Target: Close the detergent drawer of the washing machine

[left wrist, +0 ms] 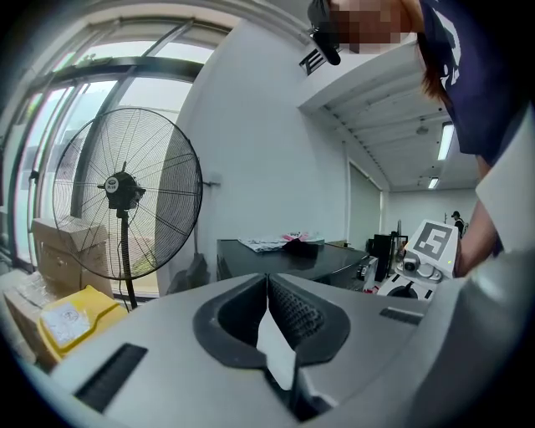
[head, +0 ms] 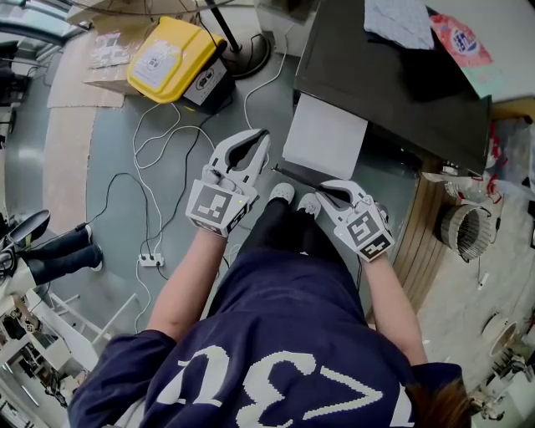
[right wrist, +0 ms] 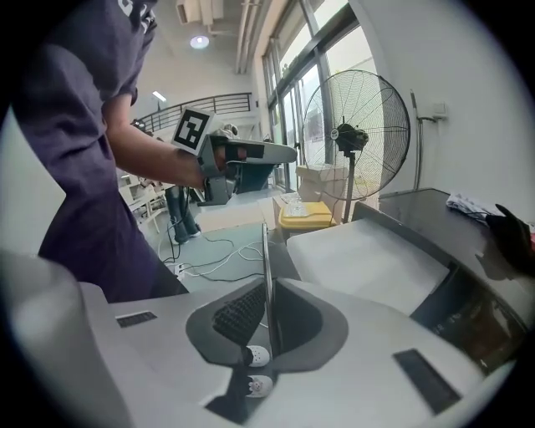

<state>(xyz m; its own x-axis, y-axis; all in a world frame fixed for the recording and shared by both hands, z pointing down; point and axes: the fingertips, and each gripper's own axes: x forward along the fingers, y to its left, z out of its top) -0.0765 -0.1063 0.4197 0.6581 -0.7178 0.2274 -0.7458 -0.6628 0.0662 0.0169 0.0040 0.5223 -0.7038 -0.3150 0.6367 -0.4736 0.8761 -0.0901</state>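
Observation:
The dark washing machine (head: 393,84) stands at the upper right of the head view. A white drawer (head: 324,134) sticks out of its front toward me, ending in a thin dark front panel (head: 297,177). My right gripper (head: 323,191) is shut on that panel. In the right gripper view the panel's dark edge (right wrist: 267,251) runs straight up between the pads of the right gripper (right wrist: 267,288), with the white drawer (right wrist: 368,259) to its right. My left gripper (head: 263,136) hangs just left of the drawer, shut and empty. In its own view the left gripper (left wrist: 267,280) points toward the machine's top (left wrist: 284,255).
A yellow box (head: 171,58) and a standing fan's base (head: 248,50) sit on the floor at the upper left. White cables (head: 159,167) and a power strip (head: 150,261) lie left of me. Cloth and papers (head: 401,21) rest on the machine. Wooden slats (head: 418,234) stand at the right.

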